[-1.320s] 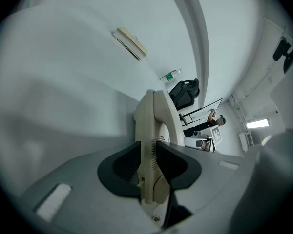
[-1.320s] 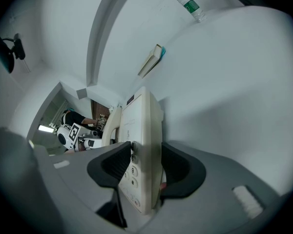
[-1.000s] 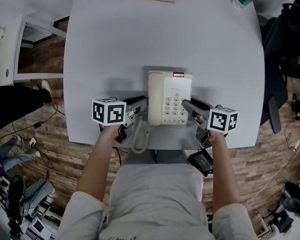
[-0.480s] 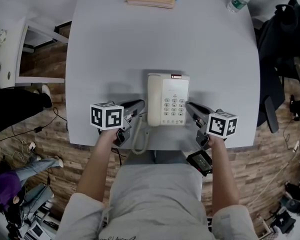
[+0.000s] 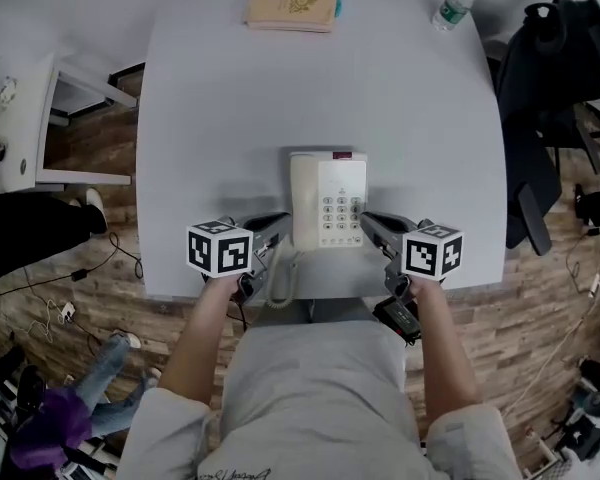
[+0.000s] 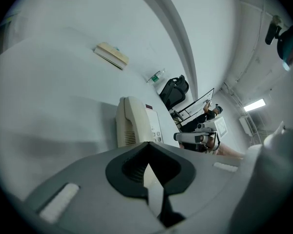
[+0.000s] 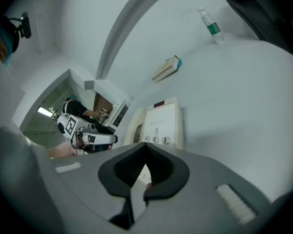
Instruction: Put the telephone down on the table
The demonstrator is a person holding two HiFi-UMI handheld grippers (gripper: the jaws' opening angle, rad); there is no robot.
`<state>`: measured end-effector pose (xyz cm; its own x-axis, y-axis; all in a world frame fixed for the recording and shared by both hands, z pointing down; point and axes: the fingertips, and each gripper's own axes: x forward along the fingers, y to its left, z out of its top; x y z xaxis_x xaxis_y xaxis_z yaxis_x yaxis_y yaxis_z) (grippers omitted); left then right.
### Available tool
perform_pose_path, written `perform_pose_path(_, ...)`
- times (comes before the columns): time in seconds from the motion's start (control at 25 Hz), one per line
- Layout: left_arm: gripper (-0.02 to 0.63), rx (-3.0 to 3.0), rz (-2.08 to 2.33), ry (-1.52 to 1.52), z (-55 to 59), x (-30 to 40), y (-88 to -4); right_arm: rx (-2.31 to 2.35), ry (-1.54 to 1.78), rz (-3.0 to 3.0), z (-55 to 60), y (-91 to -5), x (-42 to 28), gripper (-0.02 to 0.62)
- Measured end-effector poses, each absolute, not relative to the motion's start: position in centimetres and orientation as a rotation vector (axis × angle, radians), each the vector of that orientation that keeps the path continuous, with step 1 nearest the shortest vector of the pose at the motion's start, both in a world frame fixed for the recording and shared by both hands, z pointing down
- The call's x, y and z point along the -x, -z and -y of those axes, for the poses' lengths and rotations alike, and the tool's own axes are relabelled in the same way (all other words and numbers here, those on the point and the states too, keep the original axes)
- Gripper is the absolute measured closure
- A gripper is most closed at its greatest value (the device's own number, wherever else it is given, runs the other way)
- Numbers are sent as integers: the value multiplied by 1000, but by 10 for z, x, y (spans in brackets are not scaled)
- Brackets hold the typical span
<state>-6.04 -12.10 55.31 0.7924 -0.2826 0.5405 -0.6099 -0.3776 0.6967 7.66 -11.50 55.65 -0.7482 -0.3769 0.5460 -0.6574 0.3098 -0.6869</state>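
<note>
The telephone (image 5: pixel 327 200) sits flat on the tabletop (image 5: pixel 320 88) near its front edge. The left gripper (image 5: pixel 284 219) and right gripper (image 5: pixel 366 218) flank it closely, both just clenched shut, empty. A book (image 5: pixel 291 4) and a bottle (image 5: pixel 454 3) lie at the far edge.

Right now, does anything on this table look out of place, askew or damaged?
Nothing much: the telephone sits flat and square on the table, handset on its cradle. Only its coiled cord loops out to the table's near edge, beside the left gripper.
</note>
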Motion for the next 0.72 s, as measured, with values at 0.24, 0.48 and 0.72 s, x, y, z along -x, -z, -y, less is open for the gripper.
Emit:
perform_pose_path(0.24,589,-2051,702,-426,108,50,-534,-914,-1302,2339,102,-536,-66,589)
perform_pose_path(0.48,589,-2138,763,-452,96,46,-507,-919,-1281,2359,89,-523,-64,589)
perform_pose_path(0.72,589,-2205,847,-483,87,50,-486,-938,-1245,2368,79,-510,-66,589)
